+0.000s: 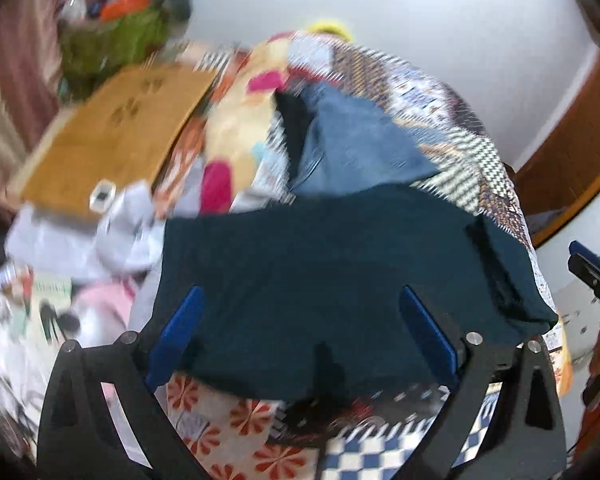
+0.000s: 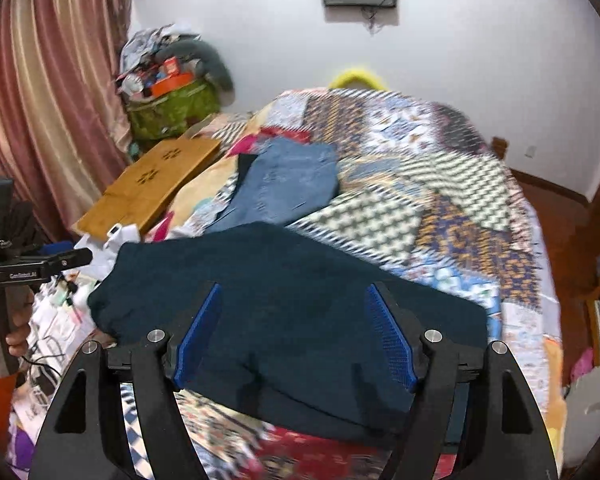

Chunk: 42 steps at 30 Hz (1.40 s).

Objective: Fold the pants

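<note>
Dark teal pants [image 2: 284, 320] folded flat on patchwork bedspread [image 2: 440, 184], left gripper [image 1: 300, 336] spread wide above them, right gripper [image 2: 294, 332] likewise wide, blue jeans [image 2: 288, 184] at twelve o'clock beyond, brown paper bag [image 2: 152, 184] at ten o'clock

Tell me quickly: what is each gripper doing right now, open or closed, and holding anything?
Left gripper: open, holding nothing, above the dark pants.
Right gripper: open, holding nothing, above the same pants.
</note>
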{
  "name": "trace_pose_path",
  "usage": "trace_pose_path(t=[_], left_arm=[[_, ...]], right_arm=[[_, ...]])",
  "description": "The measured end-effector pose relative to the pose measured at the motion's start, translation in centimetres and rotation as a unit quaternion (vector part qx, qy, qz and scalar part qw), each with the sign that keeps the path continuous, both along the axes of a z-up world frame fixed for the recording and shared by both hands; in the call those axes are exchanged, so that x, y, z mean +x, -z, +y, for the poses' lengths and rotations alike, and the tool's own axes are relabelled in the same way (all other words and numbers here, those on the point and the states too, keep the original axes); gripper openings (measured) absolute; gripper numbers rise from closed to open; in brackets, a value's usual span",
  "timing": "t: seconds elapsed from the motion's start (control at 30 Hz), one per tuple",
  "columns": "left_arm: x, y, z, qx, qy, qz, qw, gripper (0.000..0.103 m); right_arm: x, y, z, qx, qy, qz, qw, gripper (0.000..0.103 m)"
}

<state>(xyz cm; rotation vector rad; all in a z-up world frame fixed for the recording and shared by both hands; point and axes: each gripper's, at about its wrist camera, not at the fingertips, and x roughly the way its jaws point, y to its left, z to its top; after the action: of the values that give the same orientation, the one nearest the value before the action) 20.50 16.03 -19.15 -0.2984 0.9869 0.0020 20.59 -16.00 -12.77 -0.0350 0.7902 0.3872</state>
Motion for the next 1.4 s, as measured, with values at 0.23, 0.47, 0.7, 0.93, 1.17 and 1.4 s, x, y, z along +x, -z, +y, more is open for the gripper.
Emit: trace_pose_path(t=[0.23, 0.47, 0.7, 0.93, 1.17, 1.4], left_arm=[[-2.7, 5.3, 3.9, -0.072, -0.038, 0.059, 0.9949, 0.099], [-3.8, 10.4, 3.6, -0.172, -0.026, 0.123, 0.977, 0.097], [-2.9, 12.3, 2.6, -0.254, -0.024, 0.125, 0.9588, 0.097], [0.0, 13.4, 3.3, -0.289, -0.038, 0.13, 0.9477, 0.097], [-1.5, 12.3, 4.1, -0.312, -0.049, 0.084, 0.9449, 0.096], [-2.9, 13.3, 7.0, -0.367, -0.085, 0.081, 0.923, 0.096]], right_arm=[[1.0, 4.1, 3.3, 0.008, -0.013, 0.061, 0.998, 0.071], [0.8, 7.6, 4.8, -0.005, 0.001, 0.104, 0.995, 0.073], [0.1, 7.6, 5.1, -0.029, -0.006, 0.095, 0.995, 0.073], [0.5, 7.7, 5.5, -0.037, -0.009, 0.096, 0.995, 0.073], [0.5, 7.8, 5.3, -0.03, -0.013, 0.097, 0.995, 0.073], [0.5, 7.9, 5.4, -0.036, -0.02, 0.096, 0.995, 0.074]])
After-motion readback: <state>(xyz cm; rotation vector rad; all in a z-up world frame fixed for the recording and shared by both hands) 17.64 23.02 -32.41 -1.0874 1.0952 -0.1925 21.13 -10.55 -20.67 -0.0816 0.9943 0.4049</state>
